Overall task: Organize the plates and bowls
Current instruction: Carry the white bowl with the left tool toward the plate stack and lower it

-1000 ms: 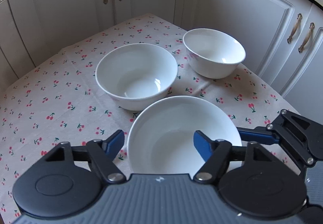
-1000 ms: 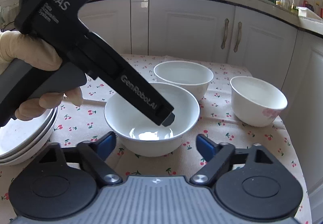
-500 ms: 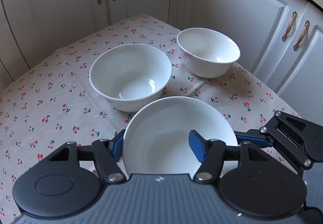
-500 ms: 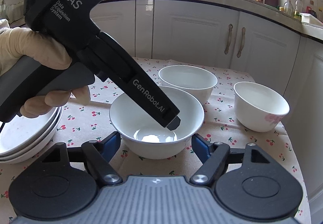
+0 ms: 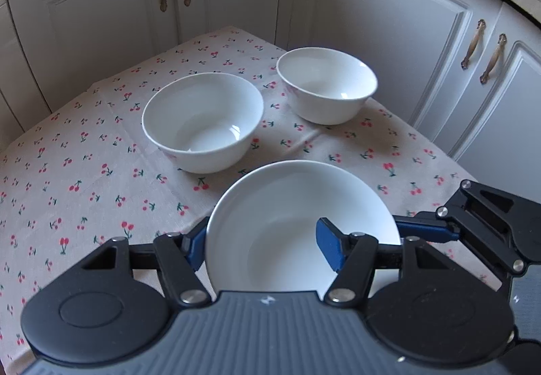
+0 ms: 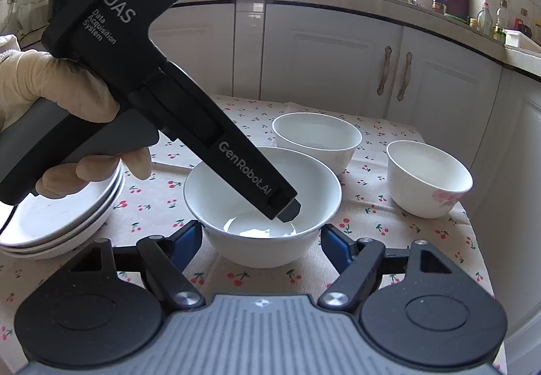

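Three white bowls stand on the cherry-print tablecloth [image 5: 84, 179]. My left gripper [image 5: 262, 244] is open and straddles the left rim of the nearest bowl [image 5: 297, 226]: one finger is outside the wall, the other inside. Beyond it are a wide bowl [image 5: 203, 121] and a smaller bowl [image 5: 326, 84]. In the right wrist view, my right gripper [image 6: 262, 241] is open with its fingers on either side of the nearest bowl [image 6: 263, 202], low by its base. The left gripper's body [image 6: 162, 87] reaches down into that bowl.
A stack of white plates [image 6: 64, 216] sits at the left of the table. White cabinets [image 5: 389, 37] close in behind and to the right. The table's right edge runs close to the small bowl [image 6: 427, 179].
The left gripper has moved forward and down over the near bowl's rim. The right gripper has moved closer to the same bowl. No bowl has moved.
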A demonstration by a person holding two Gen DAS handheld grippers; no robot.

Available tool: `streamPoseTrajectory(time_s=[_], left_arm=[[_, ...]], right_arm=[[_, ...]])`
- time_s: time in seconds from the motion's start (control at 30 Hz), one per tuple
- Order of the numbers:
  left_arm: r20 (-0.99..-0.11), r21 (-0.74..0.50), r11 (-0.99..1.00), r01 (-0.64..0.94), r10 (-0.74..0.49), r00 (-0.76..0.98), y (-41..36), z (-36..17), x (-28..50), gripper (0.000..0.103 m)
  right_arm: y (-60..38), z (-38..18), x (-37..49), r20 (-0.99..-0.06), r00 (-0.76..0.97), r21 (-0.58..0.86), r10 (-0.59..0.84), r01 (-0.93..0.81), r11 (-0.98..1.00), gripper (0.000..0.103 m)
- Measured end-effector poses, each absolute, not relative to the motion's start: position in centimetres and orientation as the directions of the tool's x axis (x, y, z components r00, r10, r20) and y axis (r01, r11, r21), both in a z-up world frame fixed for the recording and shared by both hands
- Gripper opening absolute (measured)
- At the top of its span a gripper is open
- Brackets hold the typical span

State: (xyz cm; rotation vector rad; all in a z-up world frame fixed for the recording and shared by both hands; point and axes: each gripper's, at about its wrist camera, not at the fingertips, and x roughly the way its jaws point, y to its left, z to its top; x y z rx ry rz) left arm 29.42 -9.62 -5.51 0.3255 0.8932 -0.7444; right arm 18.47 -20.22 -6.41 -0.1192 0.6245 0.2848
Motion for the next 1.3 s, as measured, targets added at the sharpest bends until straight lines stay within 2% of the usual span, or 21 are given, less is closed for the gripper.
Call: streamPoseTrajectory(time_s=[0.4, 1.3], left_arm=[[-0.780, -0.013, 0.708, 0.706, -0.449, 0.436, -9.2, -4.5, 24.4, 0.064], [-0.804, -0.025, 0.717, 0.696, -0.428, 0.412, -7.8, -6.2, 19.9, 0.064]], right_arm=[[-20.8, -5.3, 14.2, -0.572, 0.777, 0.001, 0.265, -0.323, 0.947, 0.081], [-20.6, -6.2, 10.3, -0.618, 0.719, 0.028, 0.319, -0.385, 0.922, 0.081]])
